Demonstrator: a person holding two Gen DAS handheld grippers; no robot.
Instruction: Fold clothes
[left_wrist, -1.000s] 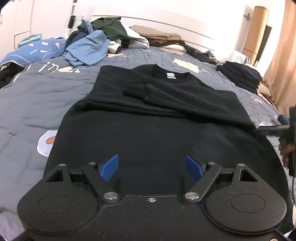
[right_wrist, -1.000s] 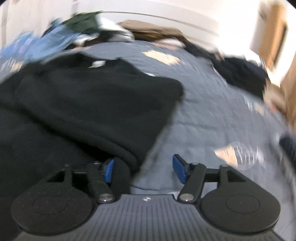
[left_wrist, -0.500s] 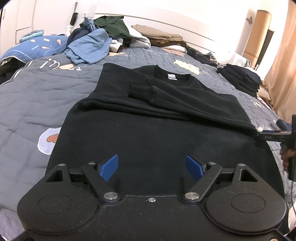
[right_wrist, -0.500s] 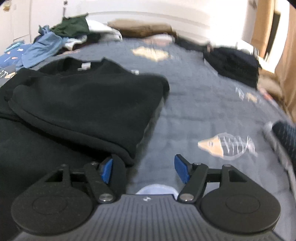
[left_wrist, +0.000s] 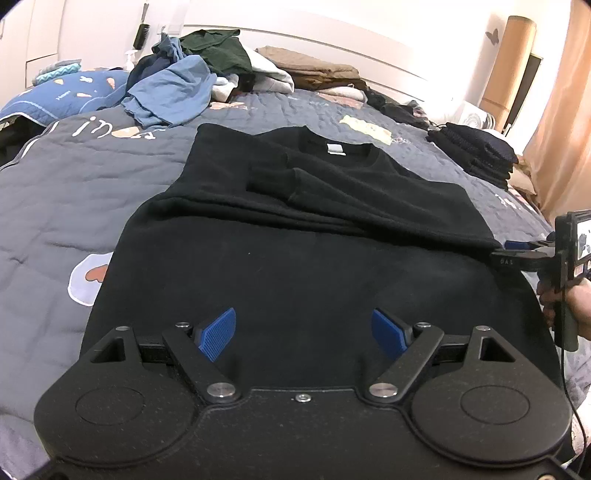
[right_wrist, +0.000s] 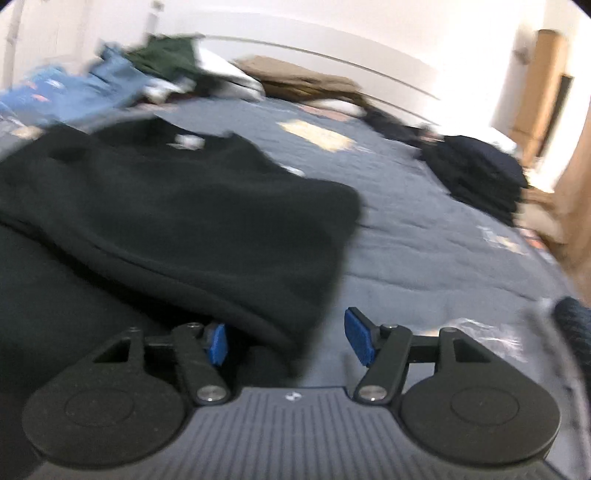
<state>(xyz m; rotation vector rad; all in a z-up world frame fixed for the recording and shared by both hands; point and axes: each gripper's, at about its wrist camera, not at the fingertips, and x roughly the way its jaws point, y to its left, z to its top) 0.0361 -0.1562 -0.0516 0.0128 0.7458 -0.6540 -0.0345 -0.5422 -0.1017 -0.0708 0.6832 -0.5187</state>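
A matte, fleecy black sweatshirt is spread mid-quilt, sleeves folded in. The left gripper is held wide, empty. The right gripper, blurred, is closing around its folded edge.

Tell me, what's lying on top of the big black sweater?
Its own two sleeves lie folded across the black sweater, below the collar with the white tag. Under the sweater is the grey quilt; the part beneath it is covered, so that can't be seen.
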